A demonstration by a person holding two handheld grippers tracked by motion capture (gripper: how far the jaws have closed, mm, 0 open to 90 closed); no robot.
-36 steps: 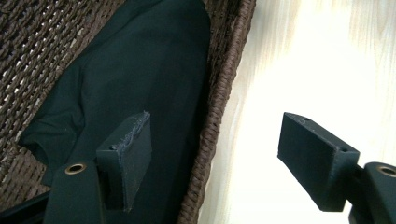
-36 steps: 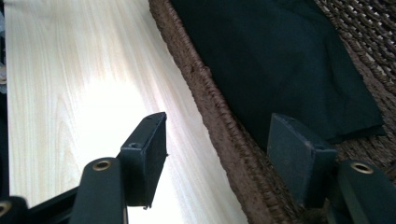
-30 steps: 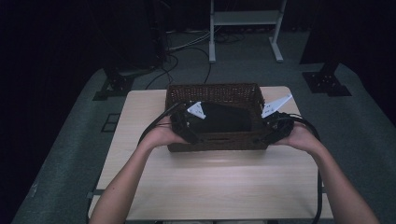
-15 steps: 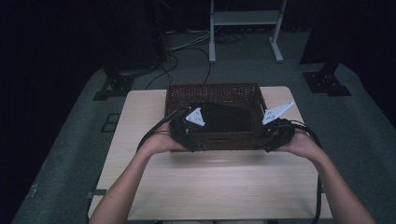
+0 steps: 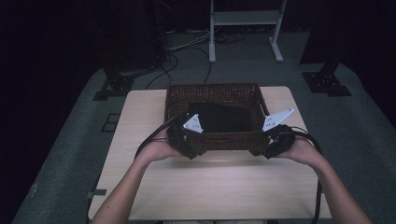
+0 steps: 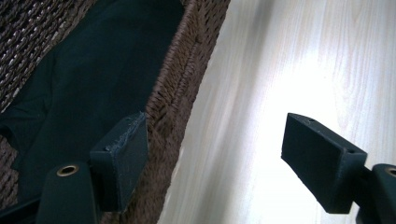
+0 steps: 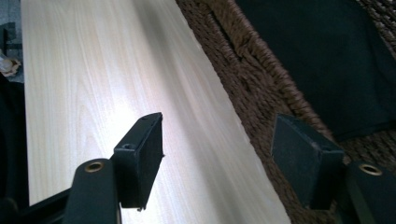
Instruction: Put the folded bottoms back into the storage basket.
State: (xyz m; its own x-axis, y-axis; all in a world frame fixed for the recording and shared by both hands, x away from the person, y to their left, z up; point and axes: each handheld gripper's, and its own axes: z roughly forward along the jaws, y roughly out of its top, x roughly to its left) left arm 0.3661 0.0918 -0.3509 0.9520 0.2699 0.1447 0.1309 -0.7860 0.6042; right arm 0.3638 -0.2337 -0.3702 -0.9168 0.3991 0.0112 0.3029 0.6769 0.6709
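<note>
Jaws of both grippers stand apart, each pair straddling the front wall of one basket on one table. High view: left gripper and right gripper sit at its two front corners; one dark cloth lies inside. Left gripper view: one pad inside, one outside over the table, neither pressing. Right gripper view: the same.

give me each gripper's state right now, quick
left gripper: open, jaws straddling the front wall of the wicker basket, not clamped.
right gripper: open, astride the same wall.
</note>
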